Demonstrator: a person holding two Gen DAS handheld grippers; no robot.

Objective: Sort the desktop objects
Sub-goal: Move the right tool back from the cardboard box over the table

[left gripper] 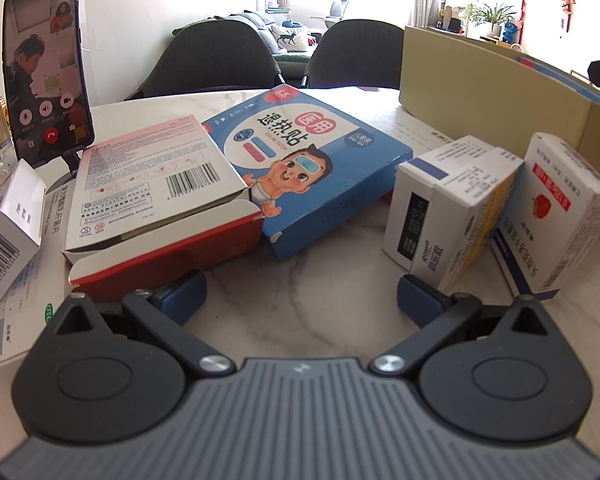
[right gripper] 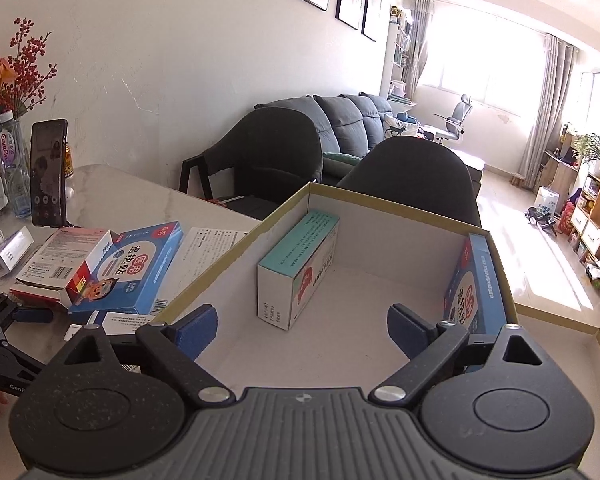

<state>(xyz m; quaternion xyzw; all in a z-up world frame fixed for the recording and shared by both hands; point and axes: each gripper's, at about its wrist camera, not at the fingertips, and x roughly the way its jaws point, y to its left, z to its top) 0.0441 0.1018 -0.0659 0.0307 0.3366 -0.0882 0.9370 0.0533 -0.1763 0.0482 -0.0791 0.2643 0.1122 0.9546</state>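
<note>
In the left wrist view my left gripper (left gripper: 302, 298) hovers low over the marble table (left gripper: 320, 280), open, with nothing between its blue pads. Ahead lie a red-and-white box with an open flap (left gripper: 156, 200) and a blue cooling-patch box (left gripper: 312, 168). Several small white medicine boxes (left gripper: 452, 216) lean together at the right, one with a red apple print (left gripper: 568, 208). In the right wrist view my right gripper (right gripper: 302, 328) stands open over a tan cardboard box (right gripper: 380, 196). Inside it a teal-and-white box (right gripper: 296, 272) stands free of the pads, and a second blue box (right gripper: 476, 288) leans on the right wall.
A phone on a stand (left gripper: 46, 68) shows a video call at the table's back left. A white barcode box (left gripper: 8, 232) and paper leaflets (left gripper: 20, 320) lie at the left. Two dark chairs (right gripper: 276, 156) stand behind the table. A vase and bottles (right gripper: 8, 160) sit by the wall.
</note>
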